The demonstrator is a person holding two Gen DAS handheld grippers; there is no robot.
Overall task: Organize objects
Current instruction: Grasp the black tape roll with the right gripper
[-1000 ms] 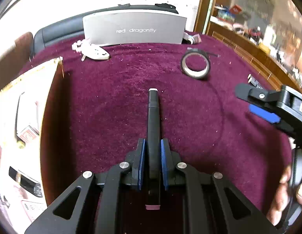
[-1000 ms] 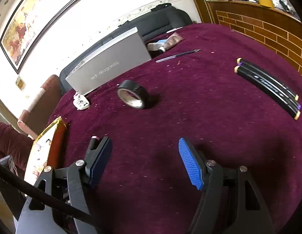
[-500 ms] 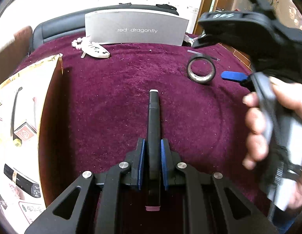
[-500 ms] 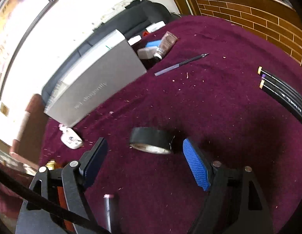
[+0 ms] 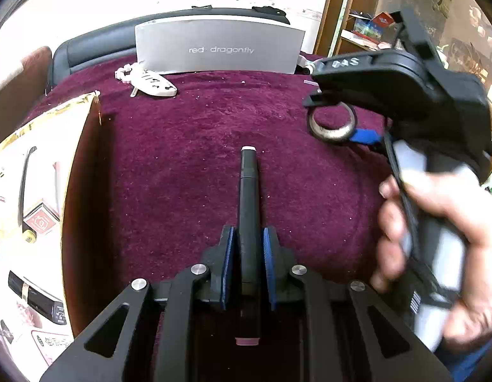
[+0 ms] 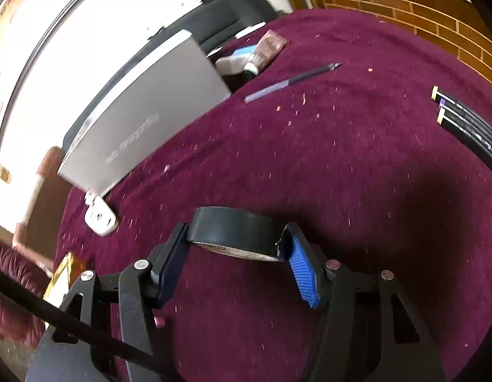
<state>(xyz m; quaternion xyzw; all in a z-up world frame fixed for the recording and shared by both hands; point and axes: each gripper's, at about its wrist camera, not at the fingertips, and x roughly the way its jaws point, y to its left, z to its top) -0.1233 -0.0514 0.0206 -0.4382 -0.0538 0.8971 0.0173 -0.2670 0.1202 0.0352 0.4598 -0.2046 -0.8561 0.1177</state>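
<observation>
I held the left tool (image 5: 247, 265) clenched on a black marker (image 5: 248, 210) above the maroon table (image 5: 188, 146), beside the open box (image 5: 83, 172) at its left edge, while the right tool (image 6: 236, 254) had its pads against both sides of the black tape roll (image 6: 234, 230), which I judged gripped (contact seen, pressure unconfirmed). I judged the task partly done: the box already held items, whereas the bundled markers (image 6: 468, 127) and pen (image 6: 293, 79) lay unsorted.

Both wrist views low, sharing tape roll (image 5: 333, 124).
</observation>
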